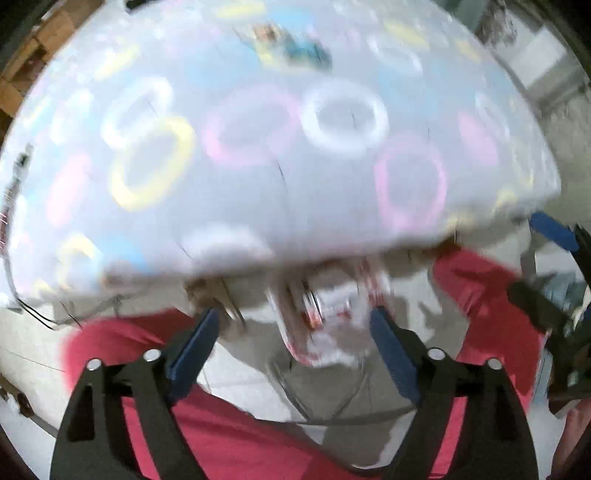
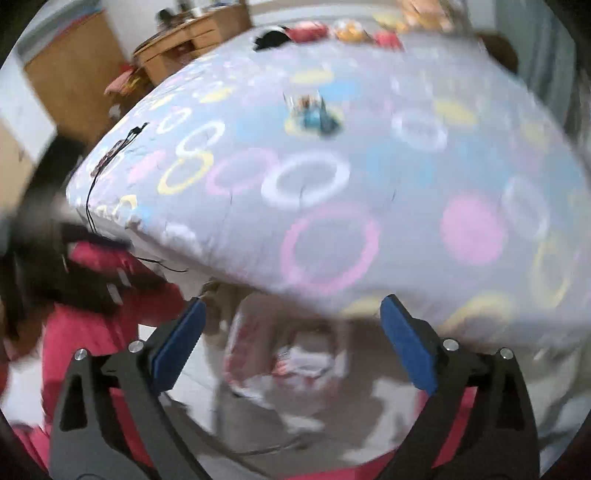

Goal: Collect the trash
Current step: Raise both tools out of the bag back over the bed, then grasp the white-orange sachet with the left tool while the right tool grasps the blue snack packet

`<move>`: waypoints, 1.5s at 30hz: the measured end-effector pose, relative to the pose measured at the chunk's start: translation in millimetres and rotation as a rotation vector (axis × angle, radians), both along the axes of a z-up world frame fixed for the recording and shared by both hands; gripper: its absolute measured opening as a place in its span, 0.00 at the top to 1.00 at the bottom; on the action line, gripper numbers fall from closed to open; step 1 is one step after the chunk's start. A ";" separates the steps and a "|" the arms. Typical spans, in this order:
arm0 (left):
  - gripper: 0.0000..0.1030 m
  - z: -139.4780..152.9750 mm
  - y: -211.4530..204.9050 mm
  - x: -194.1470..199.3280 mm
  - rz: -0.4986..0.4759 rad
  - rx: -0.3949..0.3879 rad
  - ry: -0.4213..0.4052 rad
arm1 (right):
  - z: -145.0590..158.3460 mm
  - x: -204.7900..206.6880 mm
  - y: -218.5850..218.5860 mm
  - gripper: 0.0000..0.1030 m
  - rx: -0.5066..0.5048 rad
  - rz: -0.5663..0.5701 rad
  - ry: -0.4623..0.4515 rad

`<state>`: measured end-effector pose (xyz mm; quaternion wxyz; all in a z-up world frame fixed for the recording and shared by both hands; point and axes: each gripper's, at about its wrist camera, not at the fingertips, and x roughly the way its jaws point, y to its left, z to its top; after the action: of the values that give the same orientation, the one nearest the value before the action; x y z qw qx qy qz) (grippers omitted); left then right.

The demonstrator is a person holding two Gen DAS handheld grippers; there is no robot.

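Observation:
Both views are blurred by motion. A red bin (image 1: 229, 439) lined with a clear plastic bag sits on the floor below the bed's edge; it also shows in the right wrist view (image 2: 74, 332). A crumpled white-and-red wrapper (image 1: 328, 321) lies in the bag, and shows in the right wrist view (image 2: 299, 362). My left gripper (image 1: 295, 325) is open over the bin, empty. My right gripper (image 2: 291, 314) is open over the bin, empty. A blue-and-yellow wrapper (image 1: 295, 48) lies far back on the bed, also in the right wrist view (image 2: 314, 110).
The bed (image 1: 258, 166) has a grey cover with coloured rings. A black cable (image 2: 92, 184) hangs over its left edge. A wooden desk (image 2: 192, 40) stands at the back left. Plush toys (image 2: 347, 29) line the far side. The other gripper (image 1: 554, 295) shows at right.

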<state>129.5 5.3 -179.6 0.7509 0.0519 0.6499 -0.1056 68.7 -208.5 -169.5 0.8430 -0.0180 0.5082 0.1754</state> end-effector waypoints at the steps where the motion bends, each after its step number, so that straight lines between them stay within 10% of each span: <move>1: 0.15 13.7 1.7 9.4 0.013 -0.003 -0.012 | 14.1 7.3 -1.4 0.10 -0.020 0.035 -0.016; 10: 0.10 115.6 -15.3 117.4 -0.166 0.045 -0.091 | 109.8 69.2 -0.3 0.10 -0.137 0.325 -0.112; 19: 0.10 104.5 -43.3 205.2 -0.236 0.095 -0.001 | 144.7 145.9 18.1 0.09 -0.246 0.438 -0.174; 45: 0.10 -57.5 -57.3 357.4 -0.193 0.128 0.147 | -29.1 282.1 83.3 0.09 -0.183 0.518 0.041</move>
<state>486.9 -52.0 -237.1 0.6829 0.1541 0.7004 -0.1392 350.8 -125.2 -198.7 0.7545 -0.2197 0.5174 0.3389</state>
